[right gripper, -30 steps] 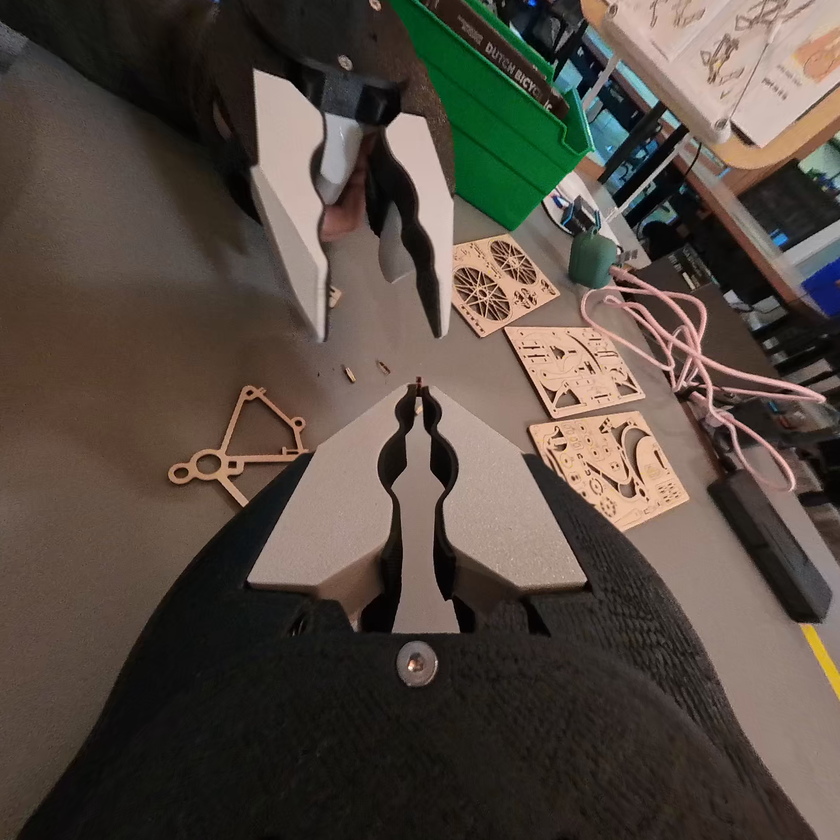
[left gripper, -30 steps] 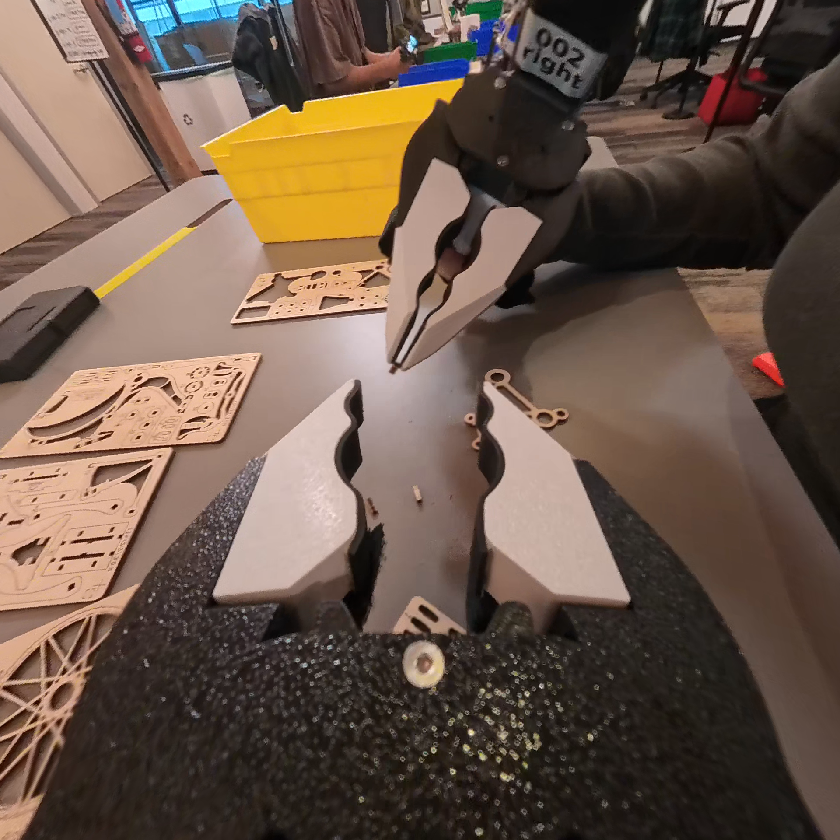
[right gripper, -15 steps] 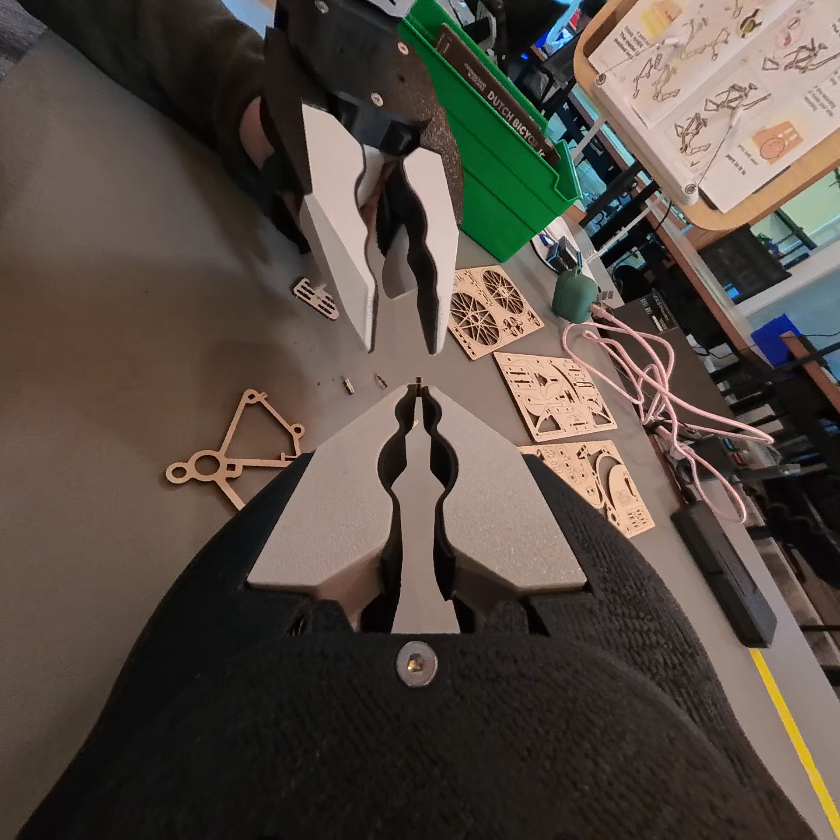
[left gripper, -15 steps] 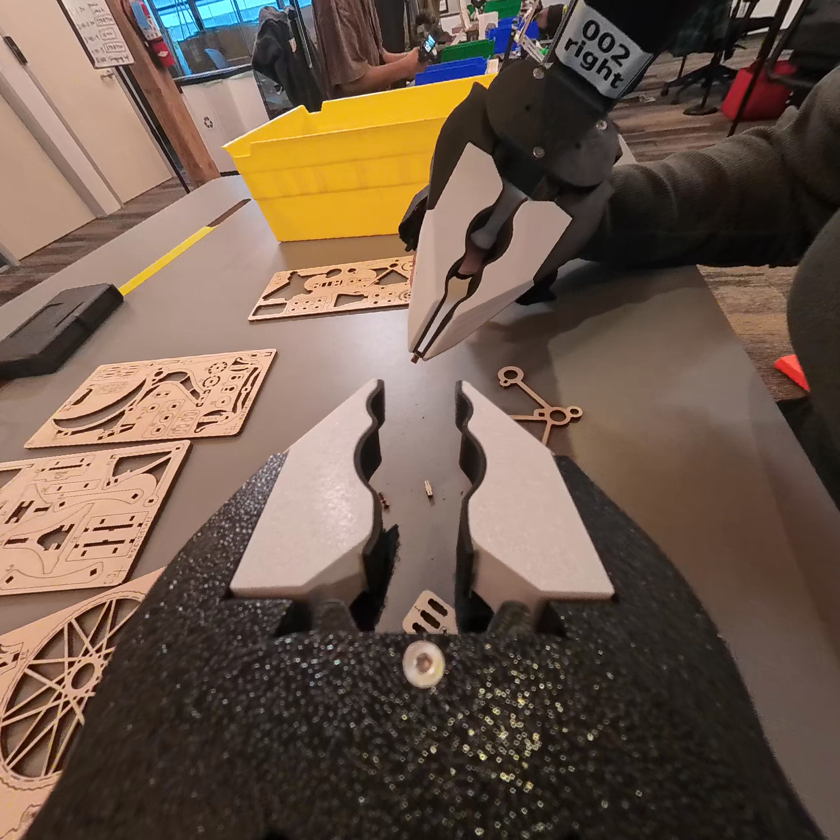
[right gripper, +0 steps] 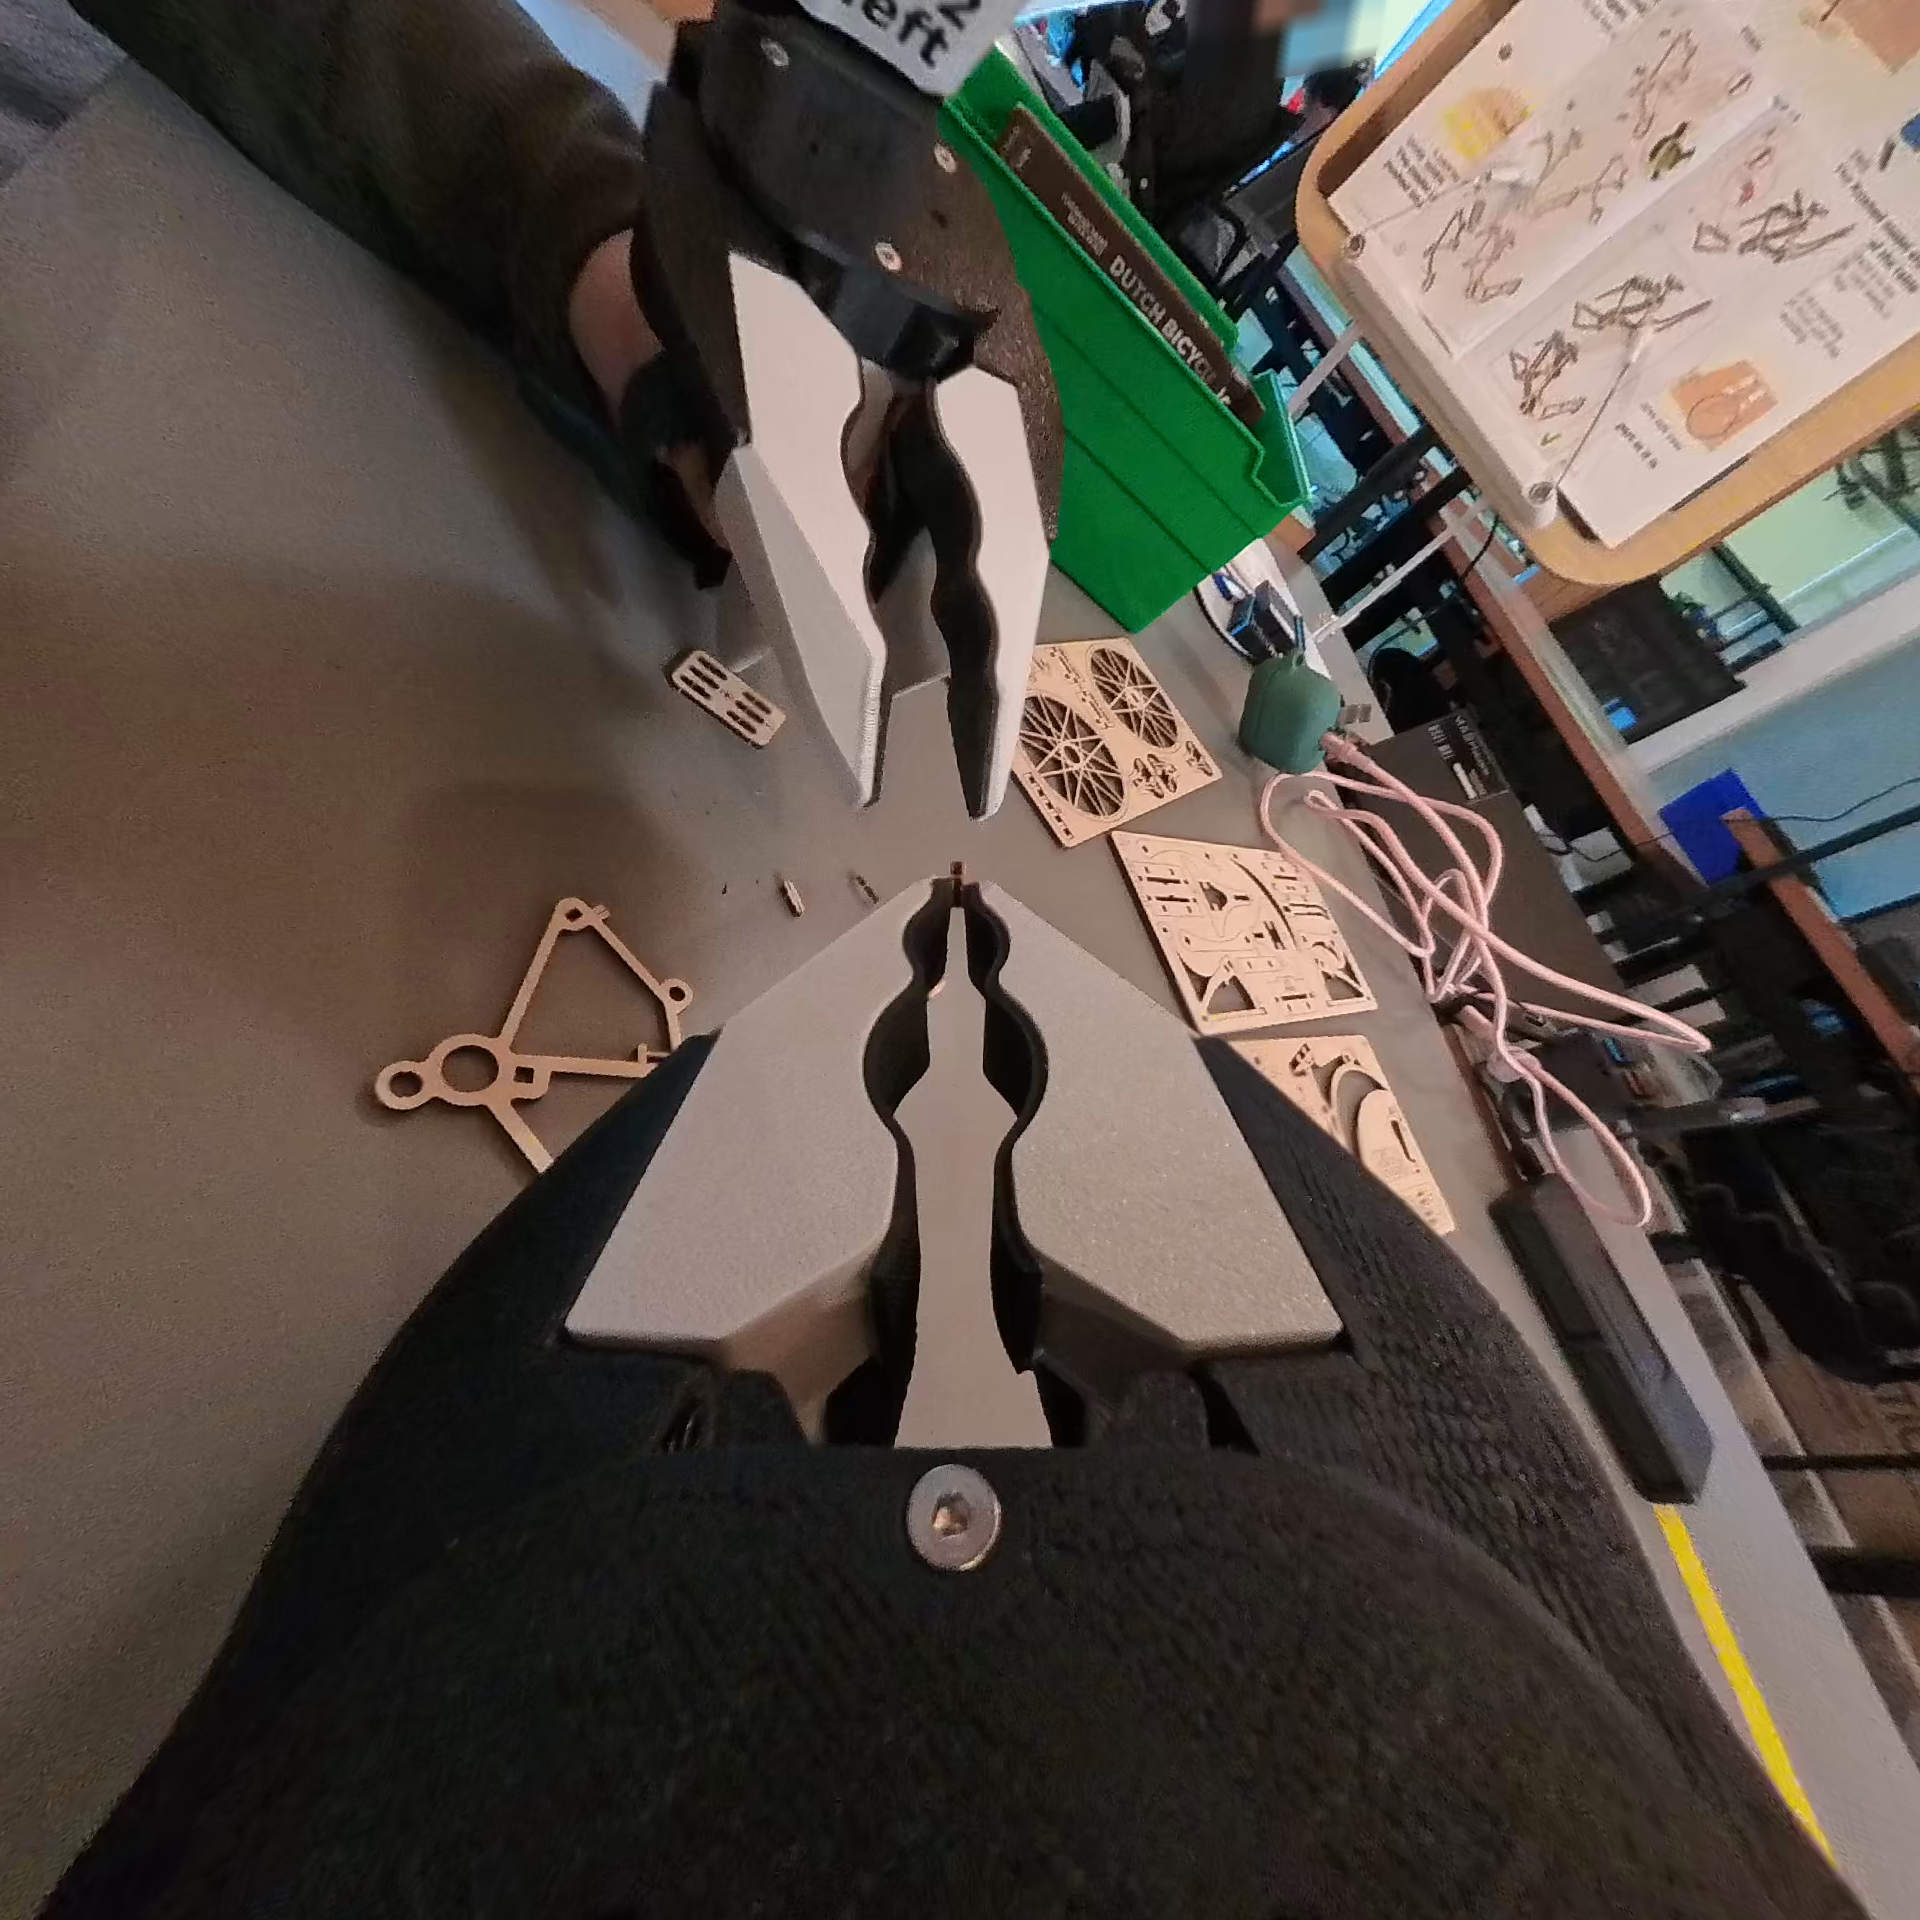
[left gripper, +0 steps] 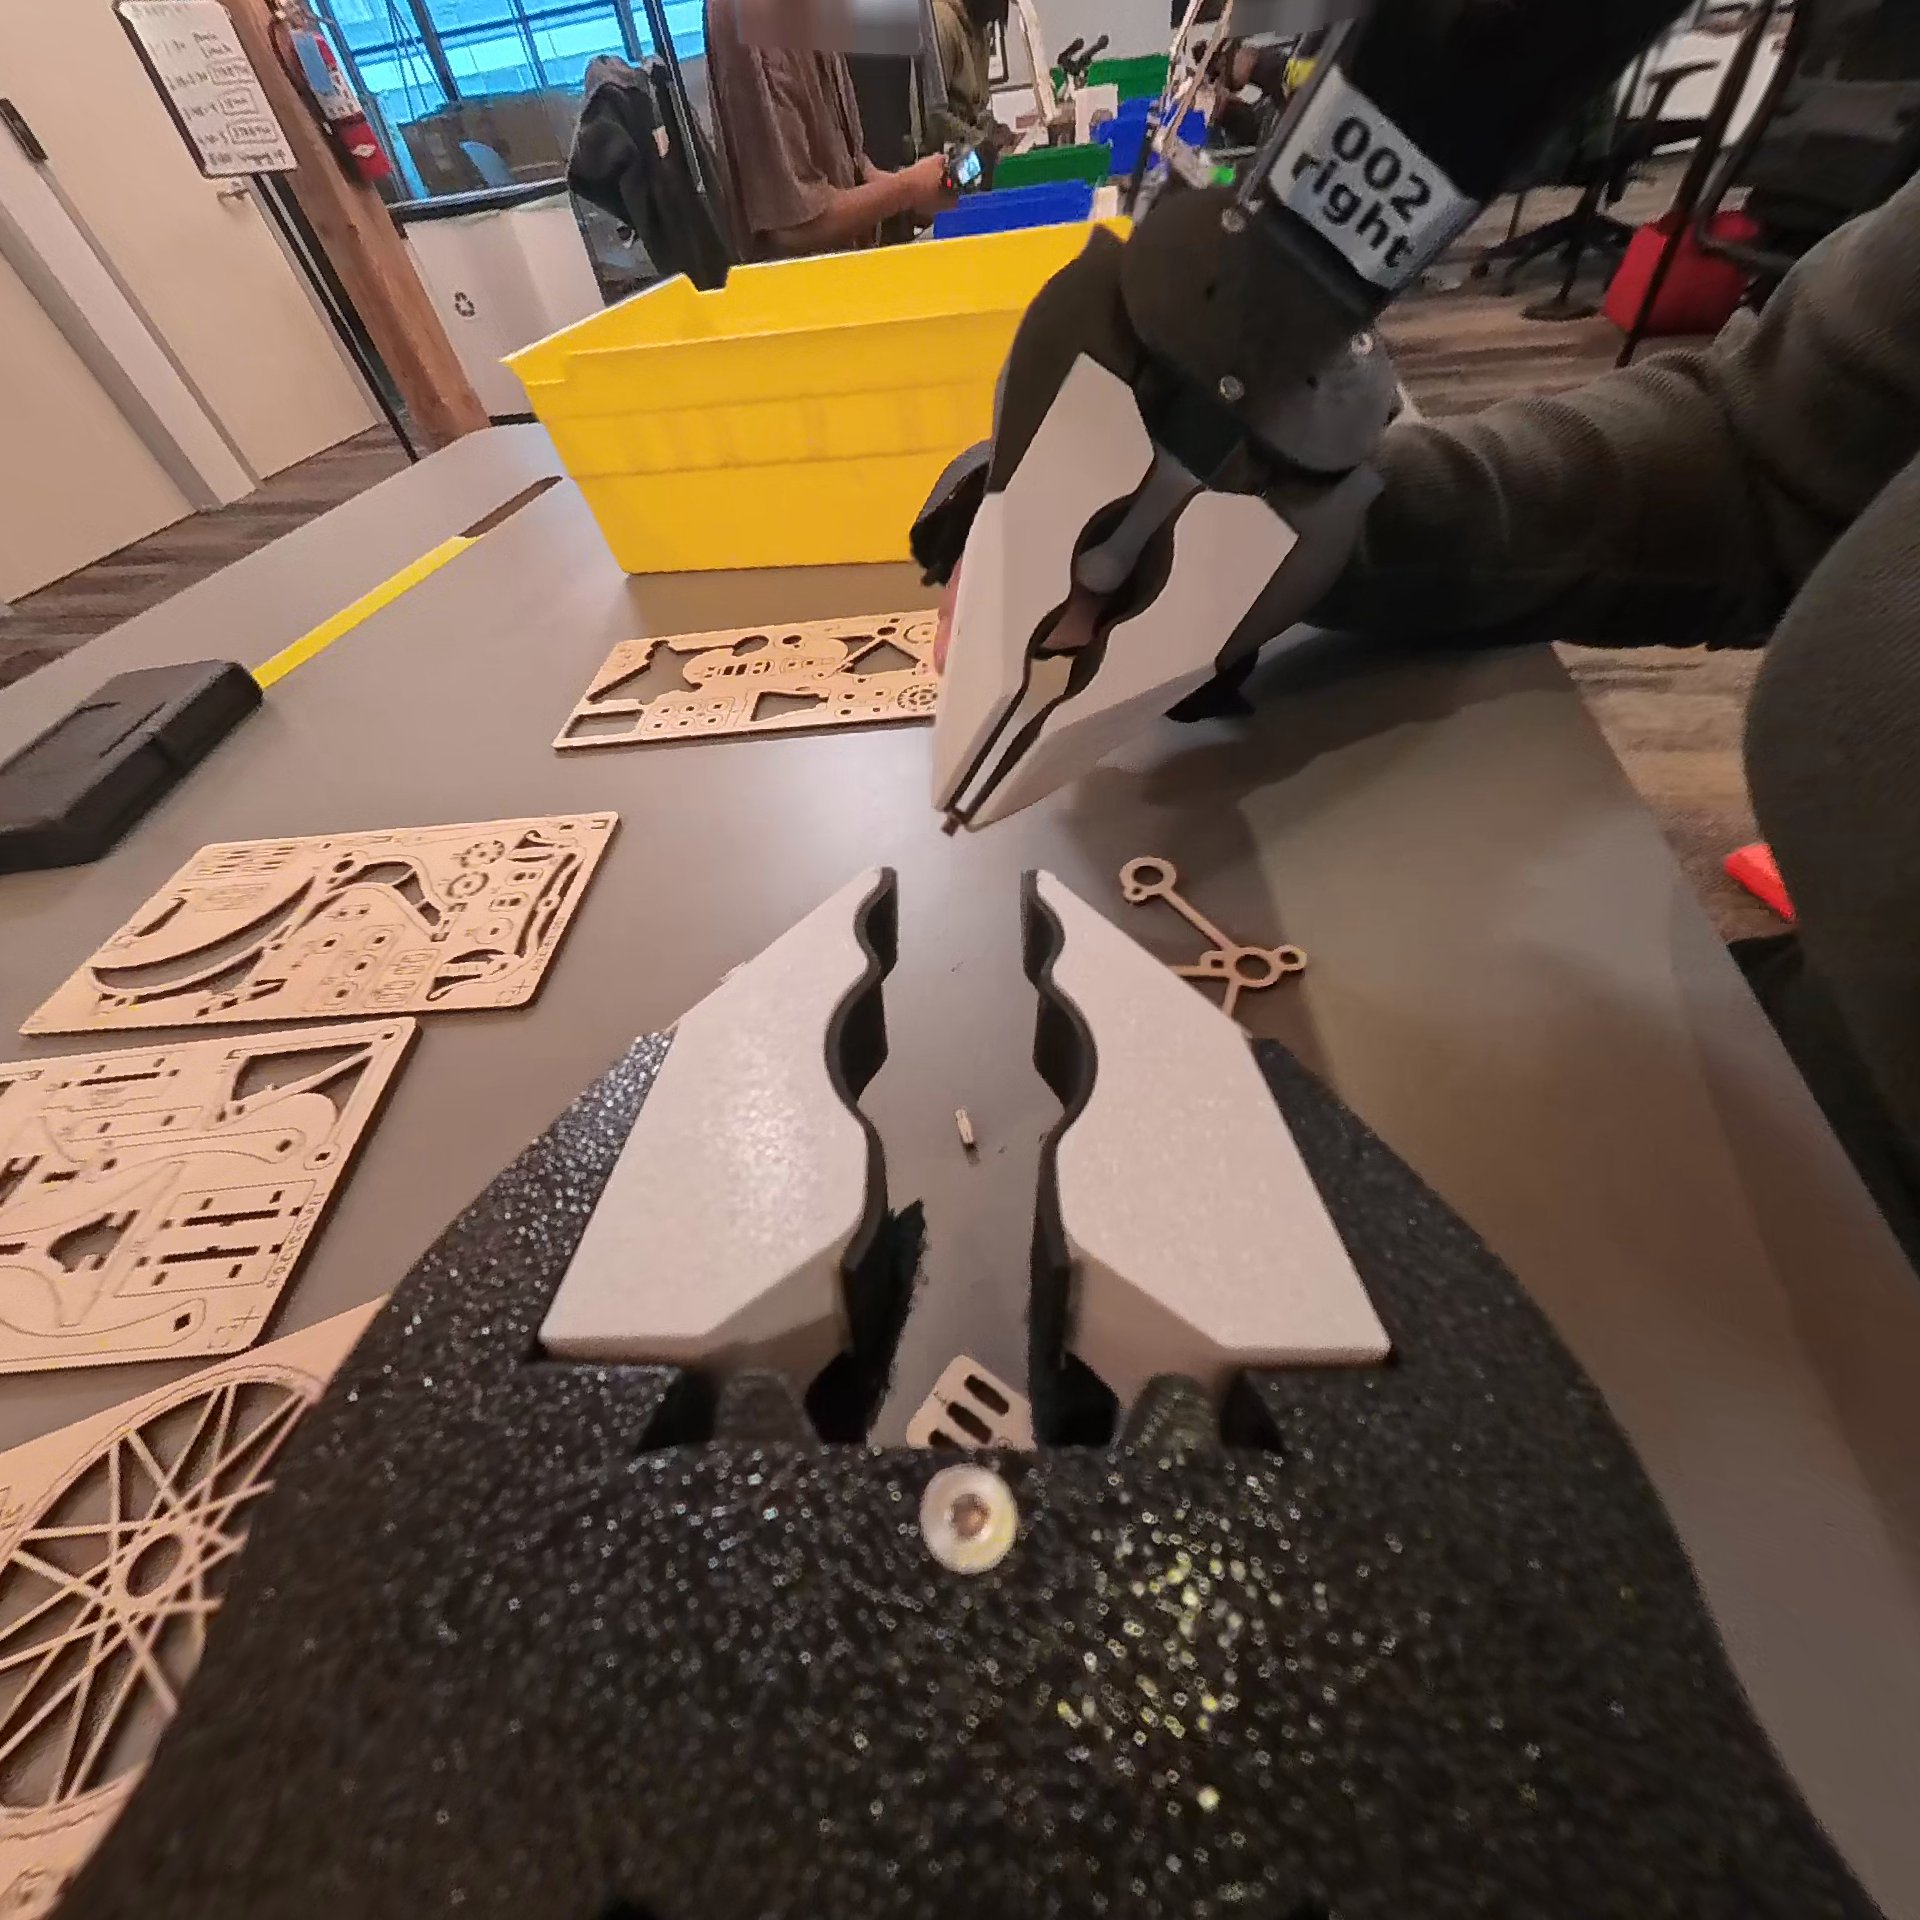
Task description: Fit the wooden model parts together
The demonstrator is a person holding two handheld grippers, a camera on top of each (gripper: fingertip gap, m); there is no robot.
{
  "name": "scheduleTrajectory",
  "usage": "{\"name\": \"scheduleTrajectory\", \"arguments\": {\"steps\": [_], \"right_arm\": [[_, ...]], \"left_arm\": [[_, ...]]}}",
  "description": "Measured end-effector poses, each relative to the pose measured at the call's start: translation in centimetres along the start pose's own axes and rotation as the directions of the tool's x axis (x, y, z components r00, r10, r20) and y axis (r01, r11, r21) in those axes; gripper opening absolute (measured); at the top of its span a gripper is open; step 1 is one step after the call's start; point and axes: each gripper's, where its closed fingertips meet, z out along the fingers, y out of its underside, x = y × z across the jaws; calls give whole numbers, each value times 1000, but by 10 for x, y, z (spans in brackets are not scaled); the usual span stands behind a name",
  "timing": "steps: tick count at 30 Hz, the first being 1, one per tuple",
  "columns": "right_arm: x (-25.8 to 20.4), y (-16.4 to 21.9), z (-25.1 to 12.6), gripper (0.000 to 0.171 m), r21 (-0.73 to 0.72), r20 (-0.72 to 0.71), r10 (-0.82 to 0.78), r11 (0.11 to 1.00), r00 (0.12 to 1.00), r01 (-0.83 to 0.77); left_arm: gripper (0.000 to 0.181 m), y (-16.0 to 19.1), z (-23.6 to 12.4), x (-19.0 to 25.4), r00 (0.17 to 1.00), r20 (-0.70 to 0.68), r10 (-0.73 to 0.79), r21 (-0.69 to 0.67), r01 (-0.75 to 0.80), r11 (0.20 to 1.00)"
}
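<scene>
- tiny wooden pin (right gripper: 957, 871) pinched at the very tips of the right gripper (right gripper: 957, 883), jaws closed on it, held above the table (right gripper: 260, 831).
- left gripper (left gripper: 961, 883) faces it tip to tip, jaws part open, holding nothing.
- two more small pins (right gripper: 792, 894) lie on the table between the grippers.
- triangular wooden frame piece (right gripper: 520, 1049) lies flat just beside the right gripper; small slotted piece (right gripper: 727, 698) near the left gripper.
- laser-cut wooden sheets (left gripper: 322, 920) spread across the table; yellow bin (left gripper: 769, 436) at the far end.
</scene>
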Motion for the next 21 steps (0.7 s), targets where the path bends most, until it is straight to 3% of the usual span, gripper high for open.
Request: {"name": "scheduleTrajectory", "arguments": {"steps": [3,6,21], "right_arm": [[1,-5,-3,1,24,-20,-35,999,999,36],[2,-10,-5,1,46,-39,-72,996,997,73],[-2,-20,-8,1,81,-59,-162,983,985,166]], "left_arm": [[23,-4,-1,3,997,-40,-61,27,62,998],[26,-5,2,18,974,-164,-154,13,158,987],[21,-25,-7,12,901,-253,-352,101,386,917]]}}
